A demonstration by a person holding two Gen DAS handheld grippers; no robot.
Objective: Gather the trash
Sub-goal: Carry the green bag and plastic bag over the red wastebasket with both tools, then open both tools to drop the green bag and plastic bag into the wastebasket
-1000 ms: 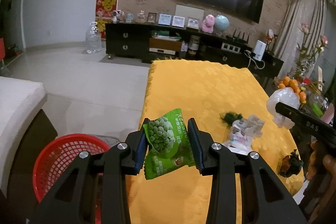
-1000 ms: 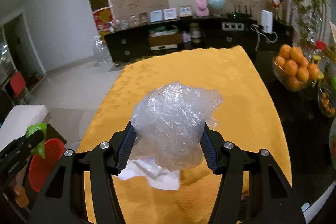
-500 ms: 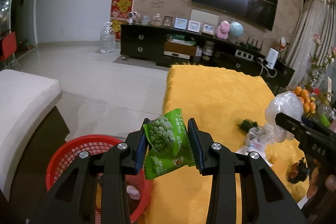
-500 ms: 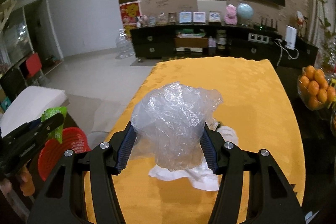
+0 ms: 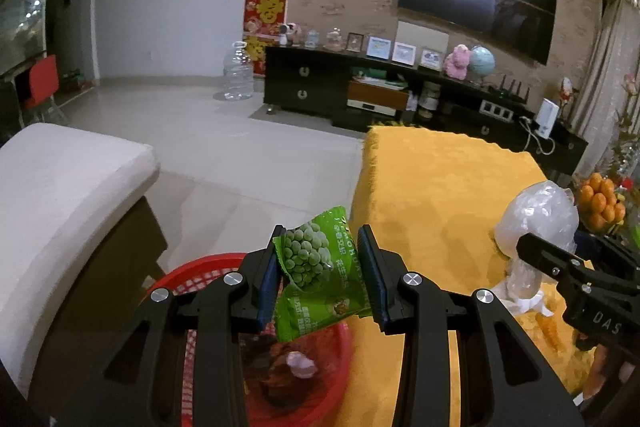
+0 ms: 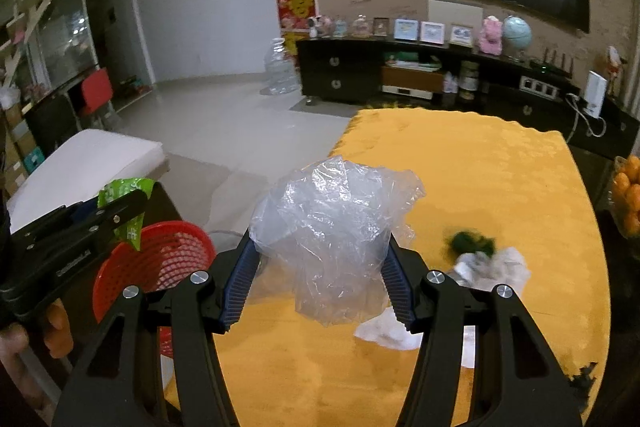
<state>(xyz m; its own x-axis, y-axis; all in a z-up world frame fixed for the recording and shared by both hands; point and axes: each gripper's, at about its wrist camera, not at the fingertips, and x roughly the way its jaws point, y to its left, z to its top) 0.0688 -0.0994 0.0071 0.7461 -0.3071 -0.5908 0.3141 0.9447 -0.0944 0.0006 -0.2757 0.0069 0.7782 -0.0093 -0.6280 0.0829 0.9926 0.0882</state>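
Gripping a green snack packet (image 5: 320, 279) between both blue-padded fingers, left claw (image 5: 323, 281) held level, aimed forward, poised above the near rim of the red basket (image 5: 188, 277) on the floor beside the bench (image 5: 440, 179). Packet pinched at its middle, top edge poking up past the fingertips, lower half hanging down over the basket opening. Seen in the basket beneath: dark scraps and a pale pinkish lump, too dim to name. Draped over the bench, a yellow cloth (image 6: 500, 163).

Clamped on a crumpled clear plastic bag (image 6: 336, 235), right claw (image 6: 318, 279) held over the near part of the bench, pointing toward the far wall. Bag bulging well above and in front of the fingers, pressed from both sides by the ribbed pads. From the right wrist view, left claw (image 6: 120, 211) off to the left over the basket (image 6: 160, 259), with a bare thumb and fingers of the left hand (image 6: 36, 335) wrapped around its handle at the lower left edge.

Lying on the cloth past the right claw: a dark green scrap (image 6: 470, 241), blurred, just beside crumpled whitish wrappers (image 6: 492, 265), and a white tissue (image 6: 384, 331) partly hidden under the bag. At the near right corner, a small dark scrap (image 6: 582, 381). Off the right edge, a bowl of oranges (image 5: 600, 201).
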